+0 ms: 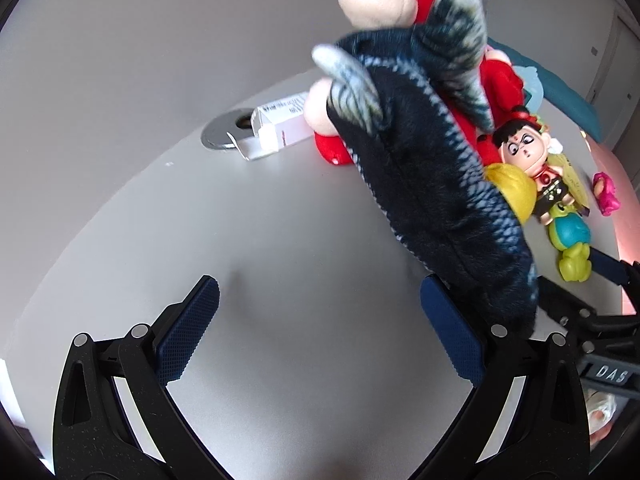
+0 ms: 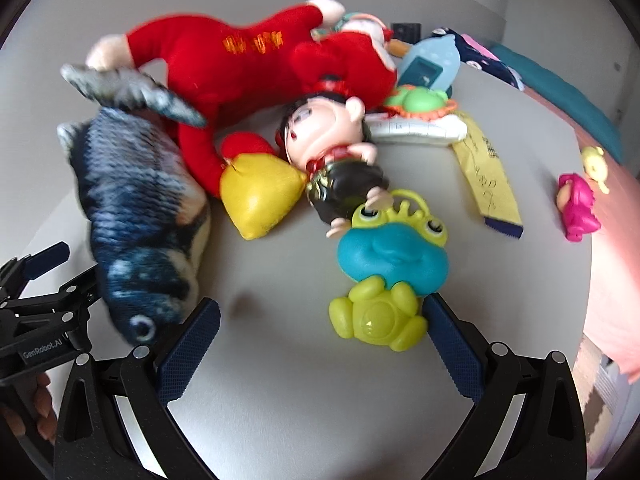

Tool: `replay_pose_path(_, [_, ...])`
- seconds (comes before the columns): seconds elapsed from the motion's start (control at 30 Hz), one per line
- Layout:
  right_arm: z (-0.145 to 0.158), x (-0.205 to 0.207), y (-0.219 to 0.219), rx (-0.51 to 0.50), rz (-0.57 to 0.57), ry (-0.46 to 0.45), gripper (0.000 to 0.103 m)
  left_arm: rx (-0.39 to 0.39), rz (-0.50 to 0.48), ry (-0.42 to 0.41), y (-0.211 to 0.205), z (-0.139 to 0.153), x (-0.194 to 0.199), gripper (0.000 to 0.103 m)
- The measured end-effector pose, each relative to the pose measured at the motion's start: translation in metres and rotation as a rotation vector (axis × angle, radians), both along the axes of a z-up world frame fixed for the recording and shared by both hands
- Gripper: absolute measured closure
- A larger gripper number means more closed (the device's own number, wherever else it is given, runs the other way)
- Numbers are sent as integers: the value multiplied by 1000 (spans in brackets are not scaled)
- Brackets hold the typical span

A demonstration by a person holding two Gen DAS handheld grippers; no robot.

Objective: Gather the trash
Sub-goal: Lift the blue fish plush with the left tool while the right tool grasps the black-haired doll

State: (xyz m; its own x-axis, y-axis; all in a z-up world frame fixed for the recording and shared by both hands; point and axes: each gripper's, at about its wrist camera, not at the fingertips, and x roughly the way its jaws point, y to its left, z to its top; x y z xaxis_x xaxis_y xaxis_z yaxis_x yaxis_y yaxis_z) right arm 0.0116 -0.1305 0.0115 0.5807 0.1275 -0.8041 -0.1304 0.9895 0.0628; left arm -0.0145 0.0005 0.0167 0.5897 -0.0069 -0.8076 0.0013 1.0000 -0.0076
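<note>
My left gripper [image 1: 320, 324] gaping, empty; plush fish [image 1: 432, 184] against right finger. Right gripper [image 2: 322, 334] spread, frog toy [image 2: 380, 316] beside it. Fish blurred.

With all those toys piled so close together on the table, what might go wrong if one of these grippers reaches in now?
1. The plush fish leans against the red plush doll and beside the yellow pouch; pulling it may drag them along.
2. The right gripper sits open right by the green frog toy; closing could catch or shove it.
3. The pink figure lies near the table edge; a nudge might knock it off.
</note>
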Motion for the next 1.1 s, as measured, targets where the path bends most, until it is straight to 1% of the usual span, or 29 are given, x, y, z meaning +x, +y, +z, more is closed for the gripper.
replay_pose_path(0.07, [13,-5,-4,20,35,-14,2,-3,0,-22,0,12,-6,6])
replay_pose_path(0.17, [32,-8,-10,40,81,-27,2,-49,-14,-38,6,34,-8,6])
replay_pose_path(0.23, [47,-10,-14,43,106,-52,2,-76,-19,-51,3,47,-9,6])
replay_pose_path(0.33, [59,-9,-19,55,121,-69,2,-103,-29,-55,-7,57,-4,6])
replay_pose_path(0.37, [61,-4,-21,60,121,-70,3,-107,-31,-50,-10,58,0,6])
replay_pose_path(0.47, [66,6,-30,82,127,-66,5,-112,-33,-30,-24,44,22,6])
replay_pose_path(0.6, [61,20,-34,109,150,-38,12,-176,-10,-6,-28,31,44,6])
replay_pose_path(0.67, [58,24,-32,123,172,-28,22,-187,3,-13,-29,28,50,6])
replay_pose_path(0.7, [57,27,-30,123,182,-28,25,-195,4,-17,-30,26,53,6])
replay_pose_path(0.73, [55,32,-29,121,190,-28,30,-206,4,-20,-29,26,54,6])
replay_pose_path(0.77, [53,36,-28,120,195,-23,32,-216,4,-20,-28,24,56,10])
replay_pose_path(0.8, [51,40,-27,120,199,-17,33,-225,6,-21,-28,22,59,22])
replay_pose_path(0.83, [48,45,-26,125,202,-11,35,-233,9,-21,-27,20,61,29])
replay_pose_path(0.87, [46,51,-25,128,205,-4,35,-248,10,-19,-25,18,63,43])
replay_pose_path(0.9, [43,58,-24,126,205,4,35,-270,7,-14,-25,15,66,53])
replay_pose_path(0.93, [41,63,-23,126,207,9,35,-285,9,-2,-24,11,69,54])
replay_pose_path(0.97, [40,69,-21,121,212,14,35,-292,9,-1,-23,9,69,57])
replay_pose_path(1.1, [32,92,-14,108,213,47,35,-309,-6,-25,-19,9,66,68])
